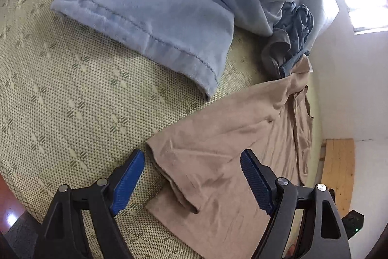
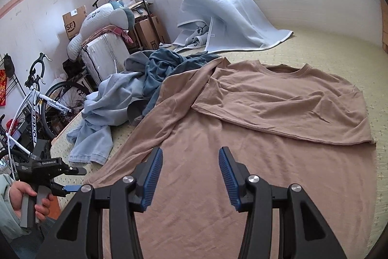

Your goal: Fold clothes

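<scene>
A tan T-shirt (image 2: pixel 242 157) lies spread on the patterned bed mat (image 2: pixel 339 52), collar at the far end, its right side folded over the chest. My right gripper (image 2: pixel 190 154) hangs open above the shirt's lower middle, and its jaws hold nothing. In the left wrist view a folded corner of the same shirt (image 1: pixel 206 162) lies below and between the wide-open fingers of my left gripper (image 1: pixel 192 158). That left gripper (image 2: pixel 77 179) also shows at the shirt's near left corner in the right wrist view, held by a person's hand (image 2: pixel 24 196).
Light blue jeans (image 1: pixel 145 16) and a heap of blue-grey clothes (image 2: pixel 160 74) lie left of the shirt. A pale blue blanket (image 2: pixel 230 16) is piled at the far wall. Off the bed's left edge stand a bicycle (image 2: pixel 36 101), a white suitcase (image 2: pixel 104 57) and cardboard boxes (image 2: pixel 148 30).
</scene>
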The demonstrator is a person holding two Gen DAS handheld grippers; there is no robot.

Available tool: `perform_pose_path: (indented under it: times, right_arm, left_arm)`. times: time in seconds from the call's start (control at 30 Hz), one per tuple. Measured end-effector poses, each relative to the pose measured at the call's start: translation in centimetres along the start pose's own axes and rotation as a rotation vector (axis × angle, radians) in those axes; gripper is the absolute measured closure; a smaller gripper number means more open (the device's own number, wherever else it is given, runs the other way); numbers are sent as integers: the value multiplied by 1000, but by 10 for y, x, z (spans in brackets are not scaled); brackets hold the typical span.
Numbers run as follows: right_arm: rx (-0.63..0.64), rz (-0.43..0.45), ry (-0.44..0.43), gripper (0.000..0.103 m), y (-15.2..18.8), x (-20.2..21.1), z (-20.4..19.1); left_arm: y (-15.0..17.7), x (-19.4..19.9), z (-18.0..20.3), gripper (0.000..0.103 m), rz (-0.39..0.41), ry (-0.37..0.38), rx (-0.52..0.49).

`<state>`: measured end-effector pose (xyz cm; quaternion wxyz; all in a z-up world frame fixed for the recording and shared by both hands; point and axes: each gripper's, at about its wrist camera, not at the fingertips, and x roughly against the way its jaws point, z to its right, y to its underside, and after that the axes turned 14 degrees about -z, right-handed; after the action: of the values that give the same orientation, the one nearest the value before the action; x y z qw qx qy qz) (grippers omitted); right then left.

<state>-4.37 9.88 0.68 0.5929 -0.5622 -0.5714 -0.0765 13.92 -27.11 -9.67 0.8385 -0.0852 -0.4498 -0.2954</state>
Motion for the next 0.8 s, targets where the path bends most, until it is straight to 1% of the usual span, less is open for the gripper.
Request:
perform_pose_path:
  times: [0.13,0.2,0.23,0.3,0.33,0.37,0.4,0.47,0.53,0.6,0.63,0.67,0.73,0.77,0.8]
  right_arm:
    - [-2,2,-5,52,0,0,0]
    - [1,1,-6,52,0,-1,0]
    - [1,-1,-6,52,0,-1,0]
    - [1,-3,-6,52,0,-2,0]
    - [1,-3,-7,52,0,-2,-1]
    - [0,-4,-9,52,0,-3,-1]
    - [0,-5,-12,52,0,-3,-1]
    - [-1,-5,-14,52,0,-4,-2]
    - [-1,-6,-16,52,-1,-4,-2]
    - [-2,-7,-19,52,-1,-5,-3]
    - [-1,-8,-21,52,-1,-5,-3]
    - [-1,-8,-24,52,-1,-6,-3]
    - [0,-10,-31,52,-1,-6,-4]
    - [2,-12,-42,52,-1,-6,-5]
    - [5,-15,-57,52,-1,-7,-7]
  left_arm:
    - [-3,-2,4,19,9,-1,-7]
    - [-4,-2,5,19,12,13,-14]
    - [-4,-2,6,20,15,16,-20]
    - [-4,-1,9,26,22,13,-33]
    - [-4,0,11,32,26,12,-40]
    - [-4,0,12,41,29,6,-45]
    - [-4,0,14,46,33,-3,-50]
    - [-5,1,13,52,40,-15,-51]
    - [-6,2,12,62,44,-32,-45]
    - [-7,3,10,67,54,-52,-42]
    - [-7,3,9,82,60,-62,-41]
    - [-7,4,9,93,66,-74,-43]
    - [-4,6,14,96,82,-83,-68]
    - [0,7,21,99,95,-91,-100]
    - [5,8,31,99,110,-102,-143]
